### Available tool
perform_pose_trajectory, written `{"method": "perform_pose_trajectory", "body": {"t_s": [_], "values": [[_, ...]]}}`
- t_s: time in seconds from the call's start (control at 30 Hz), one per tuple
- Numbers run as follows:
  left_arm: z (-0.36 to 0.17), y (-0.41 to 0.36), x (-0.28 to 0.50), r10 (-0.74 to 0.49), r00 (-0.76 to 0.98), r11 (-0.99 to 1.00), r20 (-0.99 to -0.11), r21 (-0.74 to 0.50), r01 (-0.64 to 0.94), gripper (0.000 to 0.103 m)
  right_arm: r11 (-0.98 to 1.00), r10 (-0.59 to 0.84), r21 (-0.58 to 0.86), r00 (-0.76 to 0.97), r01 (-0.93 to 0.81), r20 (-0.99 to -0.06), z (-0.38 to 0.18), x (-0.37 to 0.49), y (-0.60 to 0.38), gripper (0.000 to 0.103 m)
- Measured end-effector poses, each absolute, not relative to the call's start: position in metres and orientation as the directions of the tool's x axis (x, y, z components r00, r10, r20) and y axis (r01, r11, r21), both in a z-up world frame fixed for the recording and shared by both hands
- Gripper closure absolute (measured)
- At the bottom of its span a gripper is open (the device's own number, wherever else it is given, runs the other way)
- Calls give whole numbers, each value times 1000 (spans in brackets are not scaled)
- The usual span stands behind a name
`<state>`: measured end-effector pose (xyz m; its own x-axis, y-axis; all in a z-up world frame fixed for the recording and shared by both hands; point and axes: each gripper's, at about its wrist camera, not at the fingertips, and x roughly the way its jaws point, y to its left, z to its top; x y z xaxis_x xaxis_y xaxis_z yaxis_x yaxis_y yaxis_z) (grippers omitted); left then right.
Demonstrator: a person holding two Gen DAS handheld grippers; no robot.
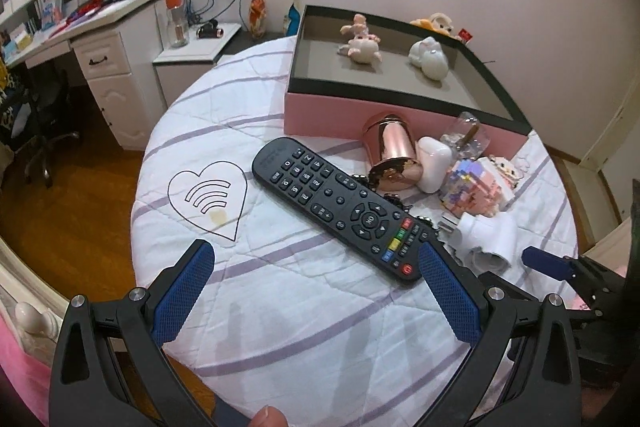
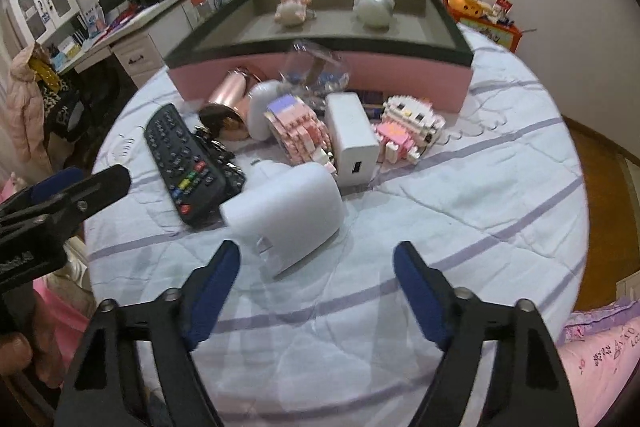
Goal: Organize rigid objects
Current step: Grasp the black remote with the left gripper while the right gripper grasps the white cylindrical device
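Pink-walled and dark-rimmed, the box sat at the far side of the quilted bed surface, already holding two small figurines, while the loose clutter lay in a heap against its near wall. Largest of that heap was the black remote, its long axis slanting from far-left to near-right in the left wrist view, so its near end, the one with the red power button, lay just ahead of the left gripper's right-hand finger. The left gripper hung spread wide with nothing between its fingers, and it looked the nearer hand for the remote.

Next in size, the white rounded plug adapter lay directly ahead of the right gripper, slightly left of its centre line, its near edge just beyond the blue pads. Those jaws stood apart and empty, no pad touching the adapter, though narrower than the left pair.

Judging by this, the right hand's coming move would turn on pushing forward so the adapter's width fell between the pads. Behind it stood the smaller white charger block, touching the pink brick figure.
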<state>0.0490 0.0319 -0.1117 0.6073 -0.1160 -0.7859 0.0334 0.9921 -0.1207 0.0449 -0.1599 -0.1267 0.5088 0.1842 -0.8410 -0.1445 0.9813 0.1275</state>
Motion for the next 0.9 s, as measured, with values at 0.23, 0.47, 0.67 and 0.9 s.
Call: {"method": "perform_pose_trajectory", "body": {"t_s": [0.23,0.47,0.67,0.9], "values": [[-120,32,60,-111,592,992,-798,-121,24,0,975,213,145,516,-170,-830,-133,59,-156,35],[-124,23,70,-127,582,991,-803,-134,31,0,962,265,192,517,-192,-814,-132,59,-157,56],[-136,8,85,-148,554,986,-819,-165,19,0,961,273,202,511,-191,-815,-131,57,-162,56],[-152,2,93,-68,554,994,-829,-103,-31,0,959,275,199,505,-200,-818,-129,58,-164,56]]}}
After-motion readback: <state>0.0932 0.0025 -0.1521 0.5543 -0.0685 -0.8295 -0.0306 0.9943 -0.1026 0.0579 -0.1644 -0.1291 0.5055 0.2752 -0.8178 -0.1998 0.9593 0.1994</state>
